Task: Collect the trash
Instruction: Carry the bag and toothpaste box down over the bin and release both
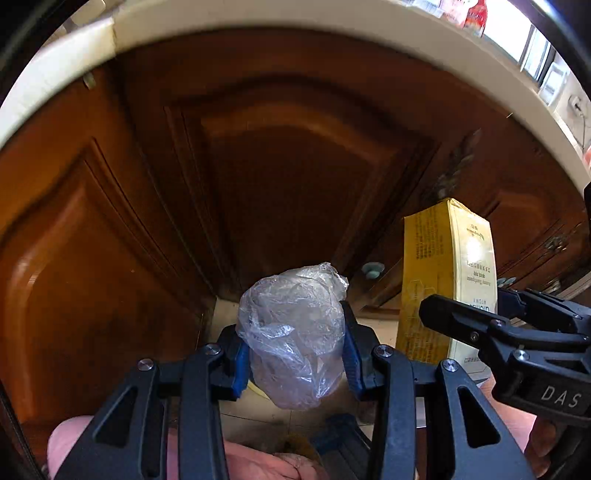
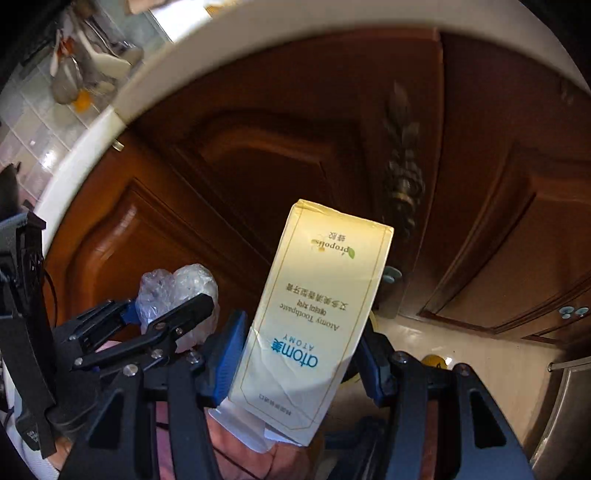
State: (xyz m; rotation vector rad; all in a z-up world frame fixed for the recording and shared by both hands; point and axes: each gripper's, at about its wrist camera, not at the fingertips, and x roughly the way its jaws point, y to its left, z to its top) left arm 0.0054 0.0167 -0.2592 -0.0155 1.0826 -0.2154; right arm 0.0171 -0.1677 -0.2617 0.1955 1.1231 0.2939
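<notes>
A crumpled clear plastic bag (image 1: 293,332) is pinched between the blue pads of my left gripper (image 1: 295,354), which points down toward the floor in front of brown cabinet doors. The same bag (image 2: 177,291) and the left gripper (image 2: 162,317) show at the left of the right wrist view. My right gripper (image 2: 303,354) is shut on a pale yellow toothpaste box (image 2: 317,314), printed upside down, held by its lower half. That box (image 1: 448,280) and the right gripper (image 1: 469,321) stand at the right of the left wrist view, close beside the bag.
Brown wooden cabinet doors (image 1: 288,177) fill the background under a white countertop edge (image 1: 332,22). Beige floor tiles (image 2: 461,350) lie below. A metal bin rim (image 2: 565,406) shows at the lower right. Pink trouser legs (image 1: 258,465) are beneath the grippers.
</notes>
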